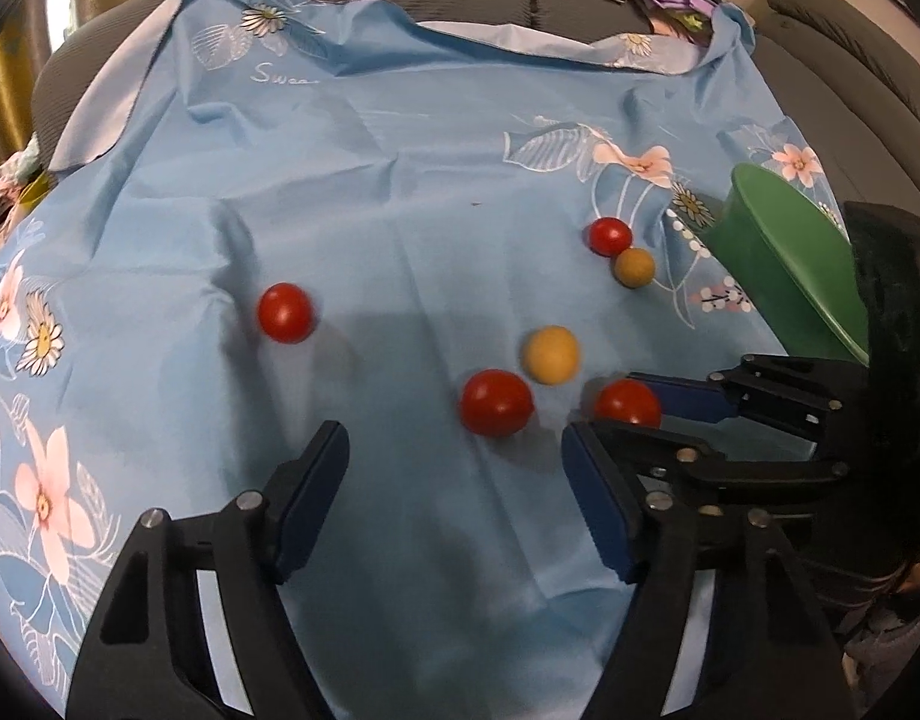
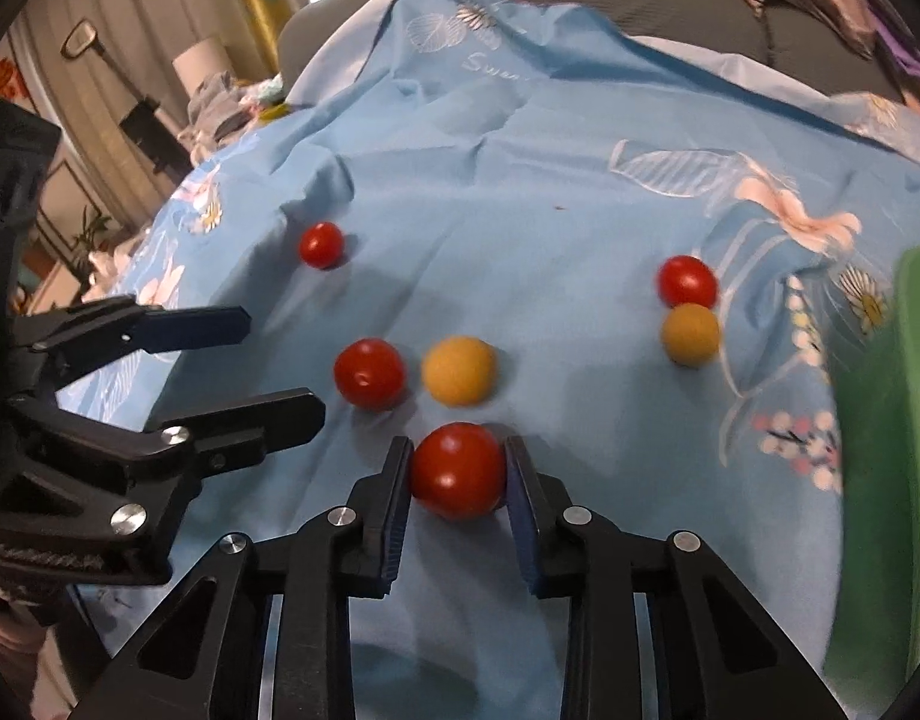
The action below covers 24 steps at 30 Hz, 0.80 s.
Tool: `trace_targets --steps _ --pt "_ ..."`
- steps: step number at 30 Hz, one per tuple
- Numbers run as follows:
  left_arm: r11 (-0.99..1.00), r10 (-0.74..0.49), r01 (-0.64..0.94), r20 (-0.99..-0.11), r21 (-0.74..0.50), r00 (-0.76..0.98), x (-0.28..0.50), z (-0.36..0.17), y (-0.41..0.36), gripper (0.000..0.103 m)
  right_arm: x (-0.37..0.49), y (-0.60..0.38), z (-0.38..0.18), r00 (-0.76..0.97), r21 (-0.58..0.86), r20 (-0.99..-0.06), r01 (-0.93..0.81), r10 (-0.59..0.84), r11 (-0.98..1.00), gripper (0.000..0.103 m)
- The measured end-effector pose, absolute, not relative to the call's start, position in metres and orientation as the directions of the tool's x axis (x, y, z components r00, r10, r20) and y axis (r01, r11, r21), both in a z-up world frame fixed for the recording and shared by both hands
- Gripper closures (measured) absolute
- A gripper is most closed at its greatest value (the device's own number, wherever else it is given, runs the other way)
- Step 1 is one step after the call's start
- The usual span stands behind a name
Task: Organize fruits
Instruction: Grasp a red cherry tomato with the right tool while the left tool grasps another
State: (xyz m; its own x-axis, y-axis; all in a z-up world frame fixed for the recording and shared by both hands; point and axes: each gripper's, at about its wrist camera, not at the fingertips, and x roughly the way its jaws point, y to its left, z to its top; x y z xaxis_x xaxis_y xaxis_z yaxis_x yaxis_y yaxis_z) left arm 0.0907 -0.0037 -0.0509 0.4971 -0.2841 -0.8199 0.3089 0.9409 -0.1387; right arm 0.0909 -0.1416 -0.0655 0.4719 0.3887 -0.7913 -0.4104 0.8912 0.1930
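Though unlifted, tomato between right hand-held gripper pads.

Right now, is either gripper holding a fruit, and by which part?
The right gripper clamps a red tomato across its left and right sides. The left gripper is open and holds nothing.

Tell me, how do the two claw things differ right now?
The right gripper has its fingers closed against a red tomato; the left gripper is spread wide with nothing between its fingers. The right one sits nearer the green bowl; the left sits farther from it. Both are black with blue pads, low over the blue cloth.
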Motion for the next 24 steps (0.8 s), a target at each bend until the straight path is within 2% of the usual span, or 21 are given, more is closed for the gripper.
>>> trace_targets --steps 6,8,12,14,19,24 --pt "0.932 -0.286 0.340 -0.832 -0.125 0.475 0.101 -0.058 -0.022 0.037 0.081 -0.166 -0.059 0.489 0.228 -0.776 -0.372 0.399 0.900 0.071" --pt "0.930 -0.282 0.348 -0.840 -0.121 0.463 0.105 -0.062 -0.027 0.053 0.078 -0.171 -0.058 0.493 0.238 -0.770 -0.367 0.404 0.899 0.071" --pt "0.930 -0.260 0.354 -0.856 -0.098 0.447 0.111 -0.071 -0.035 0.060 0.077 -0.175 -0.055 0.501 0.255 -0.758 -0.362 0.418 0.896 0.071" --pt "0.932 -0.251 0.353 -0.856 -0.087 0.451 0.113 -0.073 -0.036 0.067 0.077 -0.176 -0.054 0.503 0.262 -0.753 -0.363 0.425 0.894 0.071" --pt "0.934 -0.235 0.350 -0.854 -0.067 0.465 0.113 -0.073 -0.035 0.073 0.077 -0.177 -0.053 0.505 0.272 -0.746 -0.364 0.435 0.891 0.071" --pt "0.937 -0.230 0.343 -0.856 -0.067 0.464 0.113 -0.072 -0.034 0.073 0.076 -0.179 -0.053 0.508 0.279 -0.742 -0.359 0.437 0.891 0.071"
